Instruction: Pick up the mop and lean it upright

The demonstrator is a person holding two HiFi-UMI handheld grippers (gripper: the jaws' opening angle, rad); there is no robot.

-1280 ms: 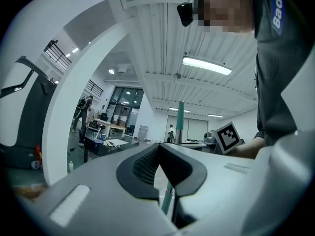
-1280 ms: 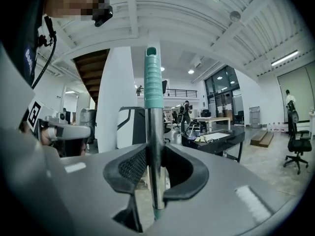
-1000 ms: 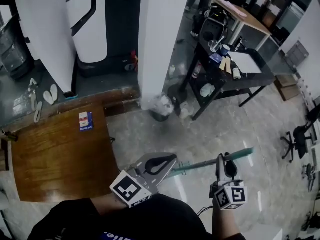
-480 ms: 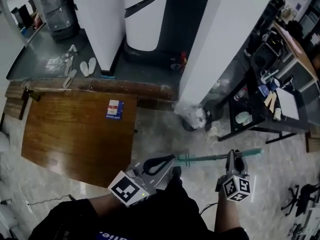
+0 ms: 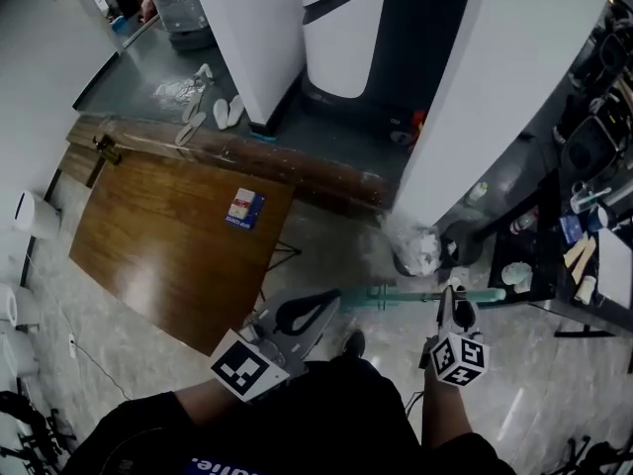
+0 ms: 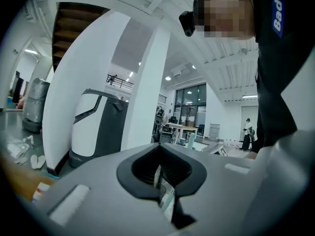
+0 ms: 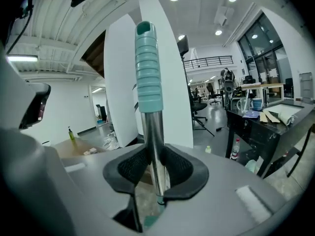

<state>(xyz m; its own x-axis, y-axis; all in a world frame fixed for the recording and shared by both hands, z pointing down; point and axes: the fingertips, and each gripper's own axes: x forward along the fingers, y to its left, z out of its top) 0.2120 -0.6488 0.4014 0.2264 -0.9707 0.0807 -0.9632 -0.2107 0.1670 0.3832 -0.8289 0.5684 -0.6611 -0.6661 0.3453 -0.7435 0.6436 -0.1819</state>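
— What's changed?
— The mop (image 5: pixel 396 297) has come closer to the white pillar (image 5: pixel 495 97). My right gripper (image 5: pixel 450 303) still pinches its pole in its fingers; my left gripper (image 5: pixel 321 307) has its fingers pressed together, empty.
— Meaning?
— Probably leaning it against that pillar next.

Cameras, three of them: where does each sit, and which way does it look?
Head view: on the head, looking down at the mop held by left gripper and right gripper; dark shirt at bottom.
Left gripper view: on that gripper, looking along its jaws toward a white pillar; shirt at right.
Right gripper view: on that gripper, looking up the mop's handle; no body clear.
Head and right gripper views share the mop.
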